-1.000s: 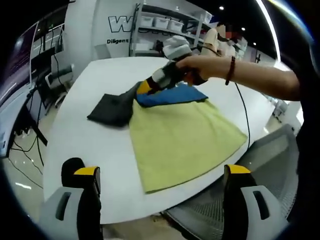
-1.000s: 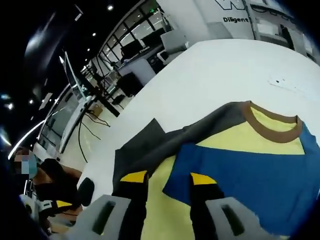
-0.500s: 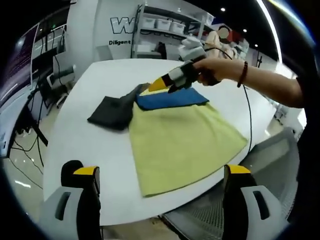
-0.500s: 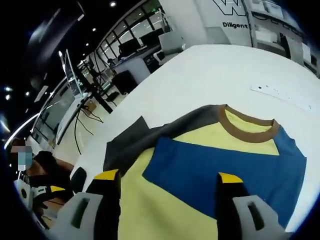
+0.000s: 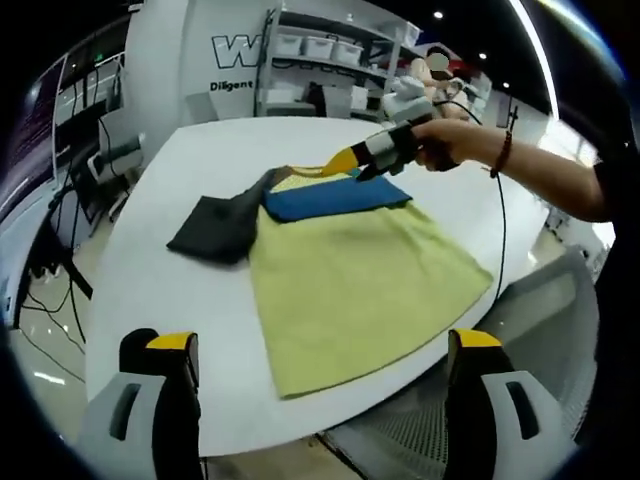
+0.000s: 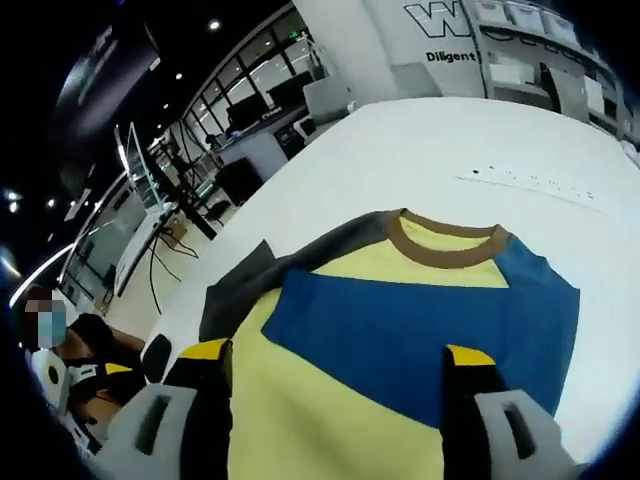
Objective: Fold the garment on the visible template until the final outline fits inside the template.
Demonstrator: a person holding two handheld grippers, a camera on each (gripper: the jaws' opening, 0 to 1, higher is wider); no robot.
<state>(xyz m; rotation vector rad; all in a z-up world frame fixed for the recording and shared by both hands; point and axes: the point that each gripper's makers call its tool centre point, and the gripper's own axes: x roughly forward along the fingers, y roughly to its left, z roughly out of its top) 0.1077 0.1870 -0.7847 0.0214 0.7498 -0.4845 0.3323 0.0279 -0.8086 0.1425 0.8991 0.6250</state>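
Garment [image 5: 350, 280] lay limp and light on the surface [image 5: 170, 300]; grey sleeve [image 5: 215, 225] at 10 o'clock suited pinching; both tools [image 5: 318, 400] [image 6: 335, 400] stood spread.

In the left gripper view the right gripper [image 5: 345, 160] and the hand [image 5: 440, 150] holding it cover the collar end of the garment [image 5: 350, 280], so the neckline cannot be seen there. In the right gripper view the garment's lower yellow part runs out of the picture between the jaws, and its hem is cut off. The small dark marks on the table [image 6: 520, 150] beyond the collar [image 6: 445, 235] are too small to tell.
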